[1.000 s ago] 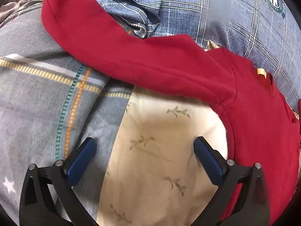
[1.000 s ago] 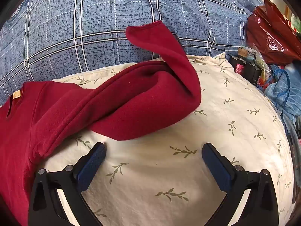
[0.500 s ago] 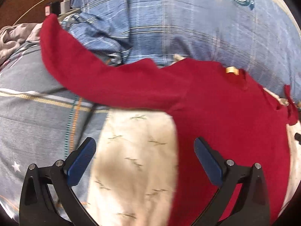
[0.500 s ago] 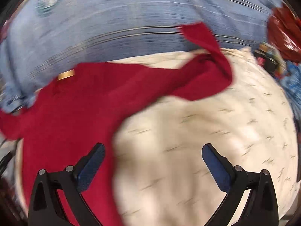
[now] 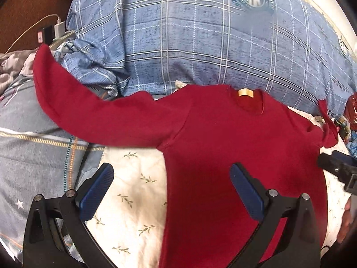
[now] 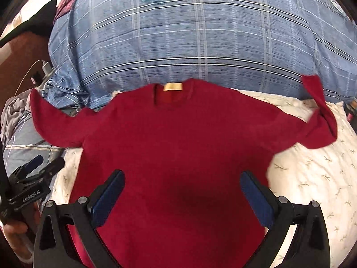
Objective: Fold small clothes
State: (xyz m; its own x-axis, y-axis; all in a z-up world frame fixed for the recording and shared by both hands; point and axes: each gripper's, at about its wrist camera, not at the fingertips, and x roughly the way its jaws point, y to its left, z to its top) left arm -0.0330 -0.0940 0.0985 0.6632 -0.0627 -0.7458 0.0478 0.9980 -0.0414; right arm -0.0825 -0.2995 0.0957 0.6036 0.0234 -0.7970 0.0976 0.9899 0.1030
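A red long-sleeved sweater [image 6: 178, 138] lies front-down and flat on a white leaf-print pillow [image 6: 312, 178], with a tan neck label [image 6: 173, 87] at the far side. Its left sleeve [image 5: 89, 111] stretches out over a grey plaid sheet. The right sleeve [image 6: 321, 122] is bent, its cuff turned up against the blue quilt. My left gripper [image 5: 171, 176] hovers open over the sweater's left side seam, holding nothing. My right gripper [image 6: 183, 183] hovers open over the sweater's lower body, also holding nothing. The left gripper [image 6: 45, 165] shows at the left edge of the right wrist view, held by a hand.
A bulky blue plaid quilt [image 6: 189, 33] with a round badge rises behind the sweater's neck. A white charger and cable [image 5: 59, 26] lie far left by crumpled grey cloth [image 5: 11, 67]. A red bag [image 5: 351, 109] and small items sit at the far right.
Both grippers have pulled back and up from the sleeves toward the sweater's middle, so the whole sweater now shows. The sweater itself lies as before; both grippers stayed open.
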